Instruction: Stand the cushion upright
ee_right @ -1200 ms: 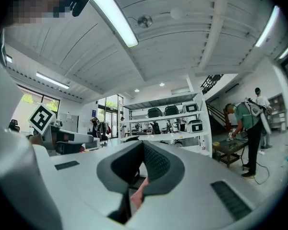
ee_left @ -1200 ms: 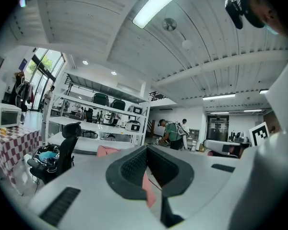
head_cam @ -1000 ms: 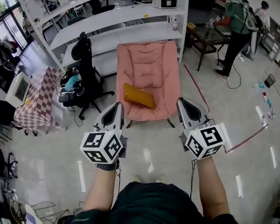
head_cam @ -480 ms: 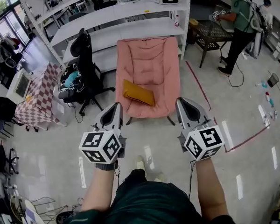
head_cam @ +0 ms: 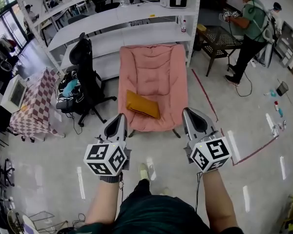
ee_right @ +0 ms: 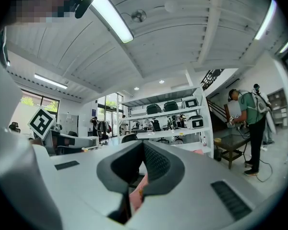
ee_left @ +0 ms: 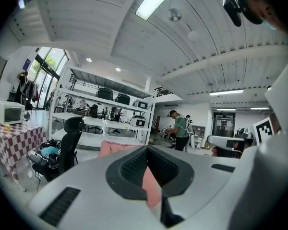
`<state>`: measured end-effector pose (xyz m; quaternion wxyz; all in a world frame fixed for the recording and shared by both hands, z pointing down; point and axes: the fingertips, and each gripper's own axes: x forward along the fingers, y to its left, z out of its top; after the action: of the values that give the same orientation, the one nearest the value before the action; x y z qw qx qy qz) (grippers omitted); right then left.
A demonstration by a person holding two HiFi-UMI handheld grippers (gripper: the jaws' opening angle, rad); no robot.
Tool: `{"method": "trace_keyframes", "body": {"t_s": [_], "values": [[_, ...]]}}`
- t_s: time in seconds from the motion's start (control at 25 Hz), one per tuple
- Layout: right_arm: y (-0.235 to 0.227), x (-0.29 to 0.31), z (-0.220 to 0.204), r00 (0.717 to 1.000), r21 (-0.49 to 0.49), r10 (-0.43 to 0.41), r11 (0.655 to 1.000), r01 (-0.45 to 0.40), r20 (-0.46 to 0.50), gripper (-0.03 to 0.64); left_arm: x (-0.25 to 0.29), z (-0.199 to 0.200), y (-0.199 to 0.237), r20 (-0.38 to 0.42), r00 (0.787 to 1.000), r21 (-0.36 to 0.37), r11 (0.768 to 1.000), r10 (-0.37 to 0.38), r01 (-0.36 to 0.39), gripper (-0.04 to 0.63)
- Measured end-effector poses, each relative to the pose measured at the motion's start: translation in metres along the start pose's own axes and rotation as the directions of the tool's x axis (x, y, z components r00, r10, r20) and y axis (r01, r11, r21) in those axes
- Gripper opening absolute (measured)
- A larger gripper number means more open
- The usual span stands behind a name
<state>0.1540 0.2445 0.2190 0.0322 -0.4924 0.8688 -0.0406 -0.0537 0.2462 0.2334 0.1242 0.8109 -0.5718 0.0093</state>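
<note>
Head view: one mustard cushion (head_cam: 143, 104) is lying flat near the front left edge of the single pink lounge chair (head_cam: 156, 62) seat. Two claws, left claw (head_cam: 120, 118) and right claw (head_cam: 189, 113), are hovering short of it. Opening both before reaching opposite cushion ends is looking wisest. Left gripper view: jaws are sitting together, gripping nothing. Right gripper view: jaws are likewise sitting together, empty.

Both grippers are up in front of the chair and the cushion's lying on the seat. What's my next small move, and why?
Probably step closer to the pink chair, opening both jaws on the way. The yellow cushion lies flat on the seat, beyond the tips of the left gripper and right gripper. Both are shut with nothing between their jaws.
</note>
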Motion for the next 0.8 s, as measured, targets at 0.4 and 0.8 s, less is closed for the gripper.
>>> {"method": "trace_keyframes", "body": {"t_s": [0.4, 0.8], "values": [[-0.017, 0.091, -0.008, 0.999, 0.001, -0.036, 0.999, 0.036, -0.015, 0.002, 0.071, 0.011, 0.068, -0.012, 1.0, -0.003, 1.0, -0.007, 0.007, 0.005], [-0.029, 0.186, -0.018, 0.996, 0.001, -0.08, 0.997, 0.08, -0.038, 0.002, 0.153, 0.016, 0.136, -0.053, 0.998, -0.008, 0.999, -0.046, 0.045, 0.005]]}}
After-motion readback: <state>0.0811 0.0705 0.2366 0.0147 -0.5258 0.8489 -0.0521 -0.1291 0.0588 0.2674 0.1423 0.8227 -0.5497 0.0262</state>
